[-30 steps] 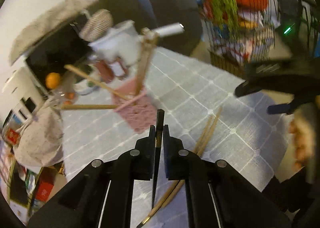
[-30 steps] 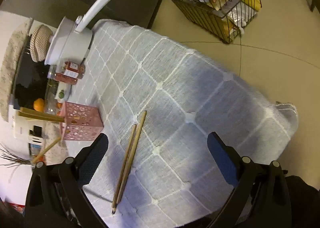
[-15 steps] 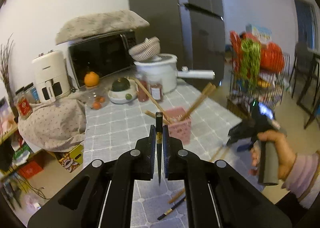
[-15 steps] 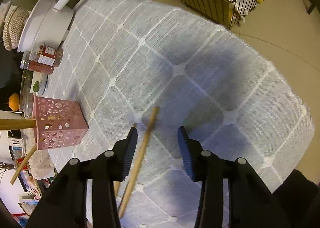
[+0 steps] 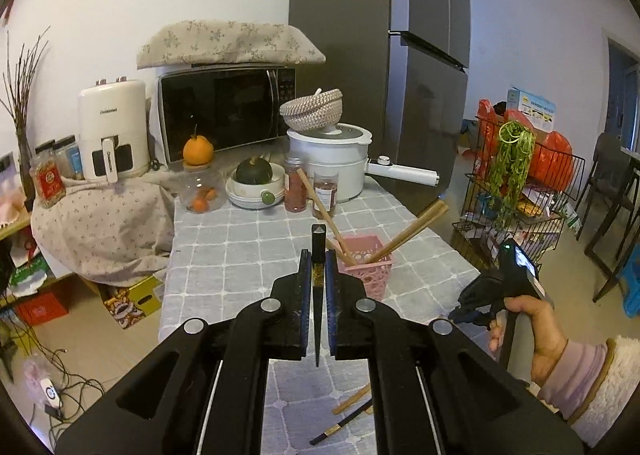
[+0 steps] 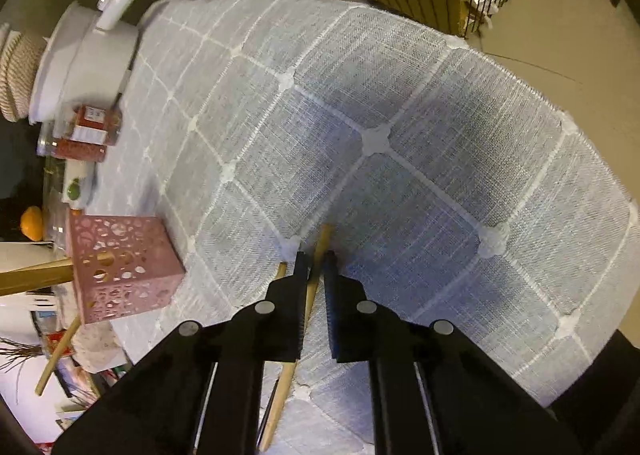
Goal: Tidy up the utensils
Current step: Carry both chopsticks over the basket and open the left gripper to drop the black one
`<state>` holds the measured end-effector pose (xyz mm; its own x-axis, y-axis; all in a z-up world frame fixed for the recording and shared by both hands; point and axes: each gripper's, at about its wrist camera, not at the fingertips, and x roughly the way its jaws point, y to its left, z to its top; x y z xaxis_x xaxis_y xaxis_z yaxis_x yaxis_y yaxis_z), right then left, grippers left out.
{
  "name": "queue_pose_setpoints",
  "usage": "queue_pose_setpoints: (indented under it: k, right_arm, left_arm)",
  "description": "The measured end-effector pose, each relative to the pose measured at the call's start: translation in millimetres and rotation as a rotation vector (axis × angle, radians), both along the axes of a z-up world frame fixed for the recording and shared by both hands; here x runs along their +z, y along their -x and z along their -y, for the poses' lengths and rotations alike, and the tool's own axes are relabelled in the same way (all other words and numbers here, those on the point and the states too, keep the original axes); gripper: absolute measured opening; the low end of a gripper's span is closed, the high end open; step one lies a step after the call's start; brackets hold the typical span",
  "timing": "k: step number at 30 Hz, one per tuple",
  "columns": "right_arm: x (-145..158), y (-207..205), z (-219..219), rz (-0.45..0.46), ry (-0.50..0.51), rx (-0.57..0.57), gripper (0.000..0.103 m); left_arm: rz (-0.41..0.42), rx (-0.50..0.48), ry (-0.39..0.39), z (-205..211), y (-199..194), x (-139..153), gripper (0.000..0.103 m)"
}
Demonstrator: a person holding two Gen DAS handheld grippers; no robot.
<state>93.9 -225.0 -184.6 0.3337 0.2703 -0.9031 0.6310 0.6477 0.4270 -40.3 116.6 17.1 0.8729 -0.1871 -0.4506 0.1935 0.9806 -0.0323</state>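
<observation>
Pinching a dark chopstick (image 5: pixel 319 287) upright, the left tongs (image 5: pixel 319 255) are hovering above the surface (image 5: pixel 240 251), just short of the pink holder (image 5: pixel 370 267) that's already carrying a few wooden utensils (image 5: pixel 408 233). Meanwhile the right tongs (image 6: pixel 314 259) are sitting low over the cloth, nearly pressed together around a wooden chopstick (image 6: pixel 310 295), with a second one lying just beside it. I'm guessing the grip isn't fully set yet. To do this bit well, I'd be squeezing firmly before lifting, keeping the neighbouring stick out of the pinch, and raising it level so it isn't swinging on the way to the holder.
</observation>
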Motion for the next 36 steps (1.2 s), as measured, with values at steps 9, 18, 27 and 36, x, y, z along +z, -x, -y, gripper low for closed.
queue_pose_setpoints:
  k: [9, 18, 27, 36]
  right_arm:
    - [62.2, 33.8, -12.5, 0.248, 0.077, 0.120, 0.007]
    - [172.8, 81.9, -35.3, 0.526, 0.233, 0.295, 0.006]
    - [251.0, 105.9, -19.7, 0.673, 0.319, 0.285, 0.005]
    - [319.0, 85.9, 9.5, 0.767, 0.362, 0.225, 0.005]
  left_arm:
    - [0.012, -0.003, 0.036, -3.8, 0.6, 3.9, 0.006]
    - [0.054, -0.026, 0.121, -2.6, 5.6, 24.0, 0.006]
    - [0.075, -0.056, 0.189, 14.7, -14.2, 51.1, 0.006]
    - [0.100, -0.012, 0.275, 20.6, -68.2, 75.4, 0.006]
